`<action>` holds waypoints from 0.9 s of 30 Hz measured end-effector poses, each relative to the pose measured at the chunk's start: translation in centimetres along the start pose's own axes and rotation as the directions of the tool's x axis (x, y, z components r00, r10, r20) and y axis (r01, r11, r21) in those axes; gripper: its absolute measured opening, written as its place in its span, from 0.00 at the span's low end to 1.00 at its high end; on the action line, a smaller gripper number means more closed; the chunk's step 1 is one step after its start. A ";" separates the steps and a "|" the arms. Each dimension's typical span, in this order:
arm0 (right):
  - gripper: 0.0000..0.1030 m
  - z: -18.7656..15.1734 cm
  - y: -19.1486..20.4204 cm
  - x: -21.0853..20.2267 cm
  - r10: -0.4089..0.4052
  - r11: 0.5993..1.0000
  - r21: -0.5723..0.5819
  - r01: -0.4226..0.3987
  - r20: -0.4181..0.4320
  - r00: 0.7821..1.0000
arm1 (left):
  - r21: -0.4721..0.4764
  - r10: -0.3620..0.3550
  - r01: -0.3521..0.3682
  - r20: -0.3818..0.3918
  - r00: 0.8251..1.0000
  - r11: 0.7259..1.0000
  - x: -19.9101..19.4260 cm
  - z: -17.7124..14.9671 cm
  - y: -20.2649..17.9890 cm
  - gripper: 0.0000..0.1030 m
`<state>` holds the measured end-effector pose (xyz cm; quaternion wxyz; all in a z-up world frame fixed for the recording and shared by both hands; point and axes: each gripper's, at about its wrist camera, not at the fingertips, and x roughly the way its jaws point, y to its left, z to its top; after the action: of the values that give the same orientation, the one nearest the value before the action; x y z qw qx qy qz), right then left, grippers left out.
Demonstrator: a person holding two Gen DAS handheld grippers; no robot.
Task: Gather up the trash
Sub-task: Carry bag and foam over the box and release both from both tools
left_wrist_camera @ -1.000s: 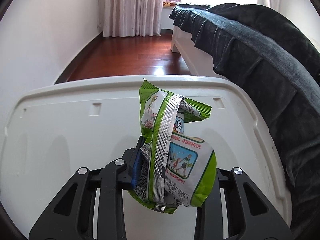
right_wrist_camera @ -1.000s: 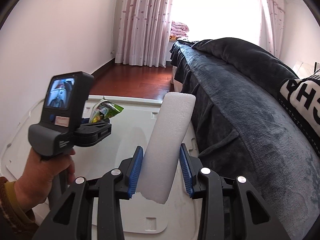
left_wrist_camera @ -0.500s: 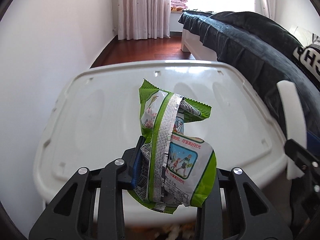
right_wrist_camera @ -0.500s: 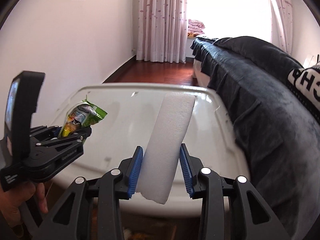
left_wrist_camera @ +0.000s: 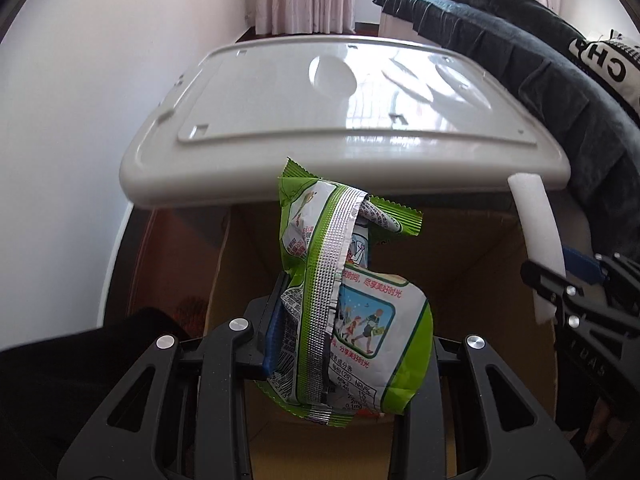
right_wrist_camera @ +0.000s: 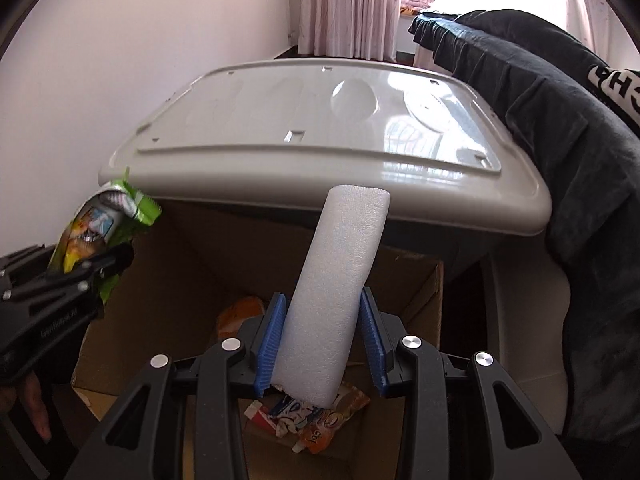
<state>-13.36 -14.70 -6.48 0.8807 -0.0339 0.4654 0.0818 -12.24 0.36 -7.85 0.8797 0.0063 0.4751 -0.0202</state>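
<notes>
My left gripper (left_wrist_camera: 344, 344) is shut on a green and white snack wrapper (left_wrist_camera: 352, 312), held upright over an open cardboard box (left_wrist_camera: 472, 248). The wrapper also shows at the left of the right wrist view (right_wrist_camera: 100, 236). My right gripper (right_wrist_camera: 320, 336) is shut on a white foam piece (right_wrist_camera: 336, 280), held over the same cardboard box (right_wrist_camera: 168, 280). The foam piece also shows at the right of the left wrist view (left_wrist_camera: 538, 240). Several wrappers (right_wrist_camera: 312, 416) lie at the box bottom.
A white plastic lid (left_wrist_camera: 344, 92) forms a flat top just behind the box, also in the right wrist view (right_wrist_camera: 320, 128). A bed with a dark blanket (right_wrist_camera: 568, 112) runs along the right. A white wall (left_wrist_camera: 80, 120) is on the left.
Both grippers have pulled back and tilted down from above the white lid to above the open cardboard box. Both still hold their items.
</notes>
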 end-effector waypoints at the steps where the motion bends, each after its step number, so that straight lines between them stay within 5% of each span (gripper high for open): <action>1: 0.37 -0.2 0.2 0.1 -0.006 1.000 -0.003 0.006 -0.002 1.000 | 0.004 0.000 0.000 -0.007 1.000 1.000 0.3 -0.7 -0.1 0.29; 10: 0.38 -1.8 1.8 0.4 -0.053 0.998 -0.040 0.052 -0.023 0.998 | 0.024 -0.005 0.006 -0.007 1.000 1.000 0.1 -2.3 -0.7 0.31; 13: 0.58 -2.5 2.1 0.5 -0.052 0.998 -0.035 0.051 -0.040 0.998 | 0.009 -0.011 0.011 0.002 1.000 1.000 -0.4 -2.3 -0.6 0.39; 18: 0.89 -2.5 2.4 0.2 -0.051 0.998 -0.036 0.050 -0.028 0.998 | 0.004 0.008 -0.008 0.052 0.999 1.000 -1.7 -1.9 -0.5 0.70; 27: 0.95 -2.5 3.5 -0.6 -0.122 0.984 -0.122 0.130 0.071 0.990 | -0.035 0.021 -0.018 0.093 0.995 0.999 -3.3 -0.1 0.2 0.79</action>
<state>-16.31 -11.61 -7.33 0.8945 -0.1162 0.4280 0.0563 -14.13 0.63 -5.18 0.9011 -0.0050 0.4336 -0.0040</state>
